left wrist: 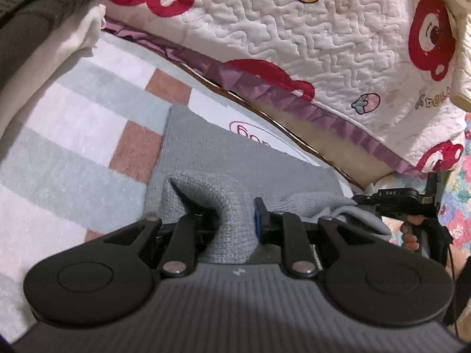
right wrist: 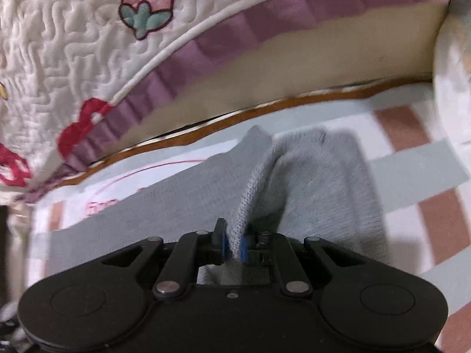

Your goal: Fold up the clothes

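Checked rug (left wrist: pixel 73 135) underfoot, quilted bedspread (left wrist: pixel 323 38) hanging beyond both grippers. Grey knit garment (left wrist: pixel 212 161) lies flat on rug ahead of fingers, near edge lifted. Left gripper (left wrist: pixel 228 220) pinching raised fold of knit; right gripper (right wrist: pixel 234 242) pressed onto bunched ridge of same garment. Knit looks soft, light, floppy, stretchy; likely sags between holds. Best hold: hem or corners. No containers visible.

A grey knitted garment (left wrist: pixel 206 158) lies partly flat on a checked pink, pale-green and white blanket (left wrist: pixel 73 135), its near edge bunched and raised in soft folds.
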The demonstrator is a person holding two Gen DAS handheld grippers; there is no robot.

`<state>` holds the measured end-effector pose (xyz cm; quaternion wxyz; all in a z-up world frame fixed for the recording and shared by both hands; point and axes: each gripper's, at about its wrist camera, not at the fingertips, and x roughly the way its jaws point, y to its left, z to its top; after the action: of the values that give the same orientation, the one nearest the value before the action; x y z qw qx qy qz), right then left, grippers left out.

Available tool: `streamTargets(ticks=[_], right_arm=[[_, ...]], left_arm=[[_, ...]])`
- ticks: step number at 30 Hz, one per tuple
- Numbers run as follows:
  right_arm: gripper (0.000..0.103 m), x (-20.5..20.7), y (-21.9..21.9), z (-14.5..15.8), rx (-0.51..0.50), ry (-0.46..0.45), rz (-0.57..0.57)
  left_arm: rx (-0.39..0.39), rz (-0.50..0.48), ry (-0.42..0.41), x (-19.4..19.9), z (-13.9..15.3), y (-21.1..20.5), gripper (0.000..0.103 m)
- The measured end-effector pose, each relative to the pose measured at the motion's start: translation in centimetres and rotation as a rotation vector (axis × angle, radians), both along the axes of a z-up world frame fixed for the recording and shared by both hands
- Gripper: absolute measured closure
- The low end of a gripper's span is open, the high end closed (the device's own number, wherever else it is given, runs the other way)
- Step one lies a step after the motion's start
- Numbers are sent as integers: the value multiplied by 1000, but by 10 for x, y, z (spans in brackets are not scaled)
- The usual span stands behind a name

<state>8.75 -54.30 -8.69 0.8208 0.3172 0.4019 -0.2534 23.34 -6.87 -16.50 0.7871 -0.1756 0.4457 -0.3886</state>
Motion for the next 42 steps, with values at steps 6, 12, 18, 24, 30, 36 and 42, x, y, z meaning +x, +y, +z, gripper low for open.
streamTargets(ticks=[6,12,18,24,30,36,42], right_arm=[[91,15,-4,7,-78,-19,22],[80,20,-10,-3,-63,0,52],[60,-25,-15,25,28,-216,-68],[59,-67,4,46,-23,-286,-30],[59,-96,28,28,-1,-294,72],[59,-101,56,16,8,-271,219],[54,-89,85,8,-27,-135,468]], left_arm=[[-12,48,75,25,-22,-2,84],[-88,65,181,33,-32,9,77],[-84,95,144,15,-13,35,49],[-34,36,-12,-9,18,42,48],[150,-222,-275,-56,40,-20,36],[225,-343,-459,-97,52,-52,34],[175,-323,-596,-105,82,-28,27]])
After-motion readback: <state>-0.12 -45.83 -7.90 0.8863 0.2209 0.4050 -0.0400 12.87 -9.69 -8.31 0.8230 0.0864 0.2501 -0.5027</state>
